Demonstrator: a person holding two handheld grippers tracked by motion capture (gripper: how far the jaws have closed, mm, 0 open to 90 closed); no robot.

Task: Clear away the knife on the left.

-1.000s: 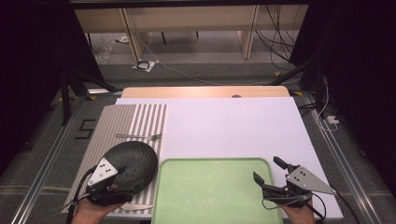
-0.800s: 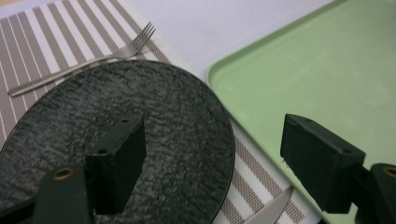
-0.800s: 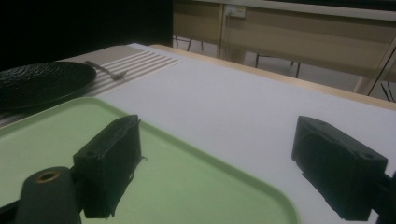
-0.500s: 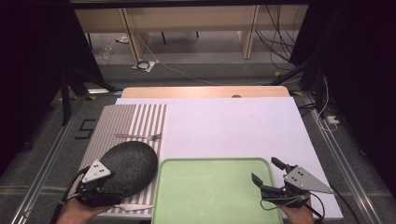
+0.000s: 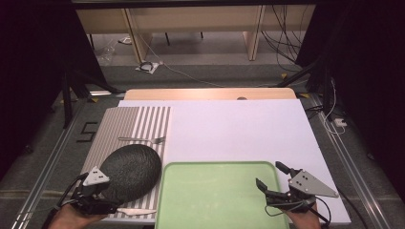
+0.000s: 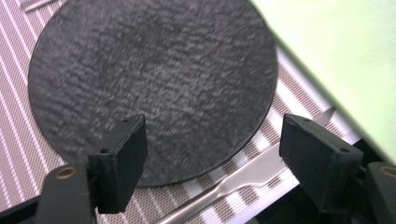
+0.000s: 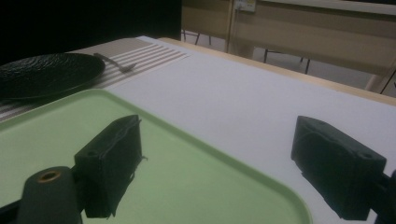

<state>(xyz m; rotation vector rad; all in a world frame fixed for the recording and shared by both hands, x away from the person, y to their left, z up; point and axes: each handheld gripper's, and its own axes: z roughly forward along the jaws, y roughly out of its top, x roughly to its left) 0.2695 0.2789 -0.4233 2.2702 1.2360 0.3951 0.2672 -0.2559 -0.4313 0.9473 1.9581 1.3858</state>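
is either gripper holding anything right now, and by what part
Nothing is held. The left gripper is open above the black plate edge; the right gripper is open over the green tray.

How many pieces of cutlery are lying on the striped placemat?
2. A fork lies beyond the black plate; a knife lies at the near edge, beside the left gripper. More may be hidden under the plate.

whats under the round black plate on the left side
The round black textured plate lies on a grey-and-white striped placemat, stripes showing around its rim. Whatever sits beneath the plate's middle is covered.
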